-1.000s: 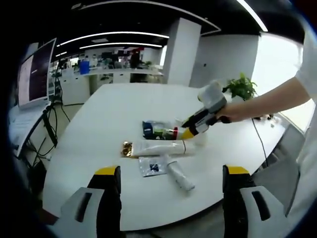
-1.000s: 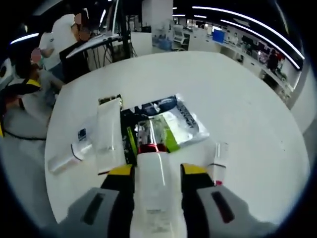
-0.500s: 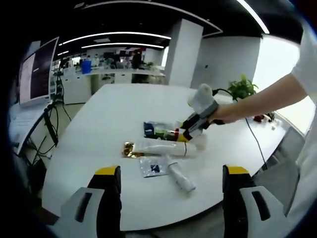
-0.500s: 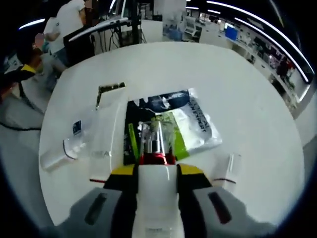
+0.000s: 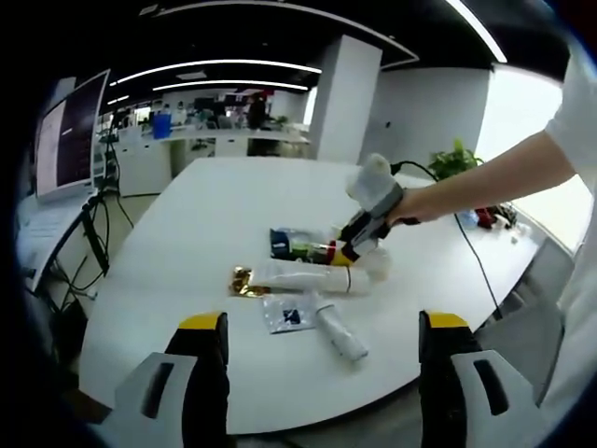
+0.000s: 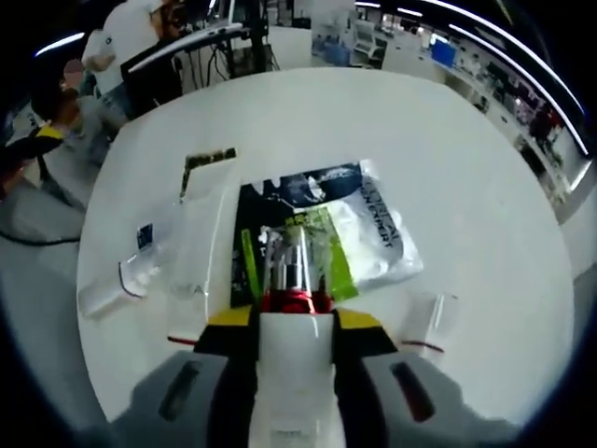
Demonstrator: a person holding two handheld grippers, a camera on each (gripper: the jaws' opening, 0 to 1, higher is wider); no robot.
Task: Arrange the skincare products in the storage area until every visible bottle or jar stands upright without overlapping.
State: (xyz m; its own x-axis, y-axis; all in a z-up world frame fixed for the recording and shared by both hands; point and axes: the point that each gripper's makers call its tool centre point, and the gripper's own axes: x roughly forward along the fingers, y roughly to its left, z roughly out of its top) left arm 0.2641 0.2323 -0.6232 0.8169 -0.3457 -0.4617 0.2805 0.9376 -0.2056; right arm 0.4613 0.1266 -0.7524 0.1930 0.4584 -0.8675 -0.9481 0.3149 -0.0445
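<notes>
- Right claw [image 6: 297, 322] is clamped on a white bottle with a red band [image 6: 295, 359], low in the centre of the right gripper view and above the white bench [image 6: 448, 140].
- Just beyond it lies the heap: a clear sachet with green print [image 6: 322, 238], a long white tube [image 6: 198, 247] and a small clear bottle [image 6: 117, 285] at left, all flat.
- Left claw [image 5: 317, 327] hangs back at the bottom of the left gripper view, jaws wide apart, holding nothing.
- Step in hand, I'd say: standing this bottle up. Next call: a bare patch of bench beside the heap, base down.
</notes>
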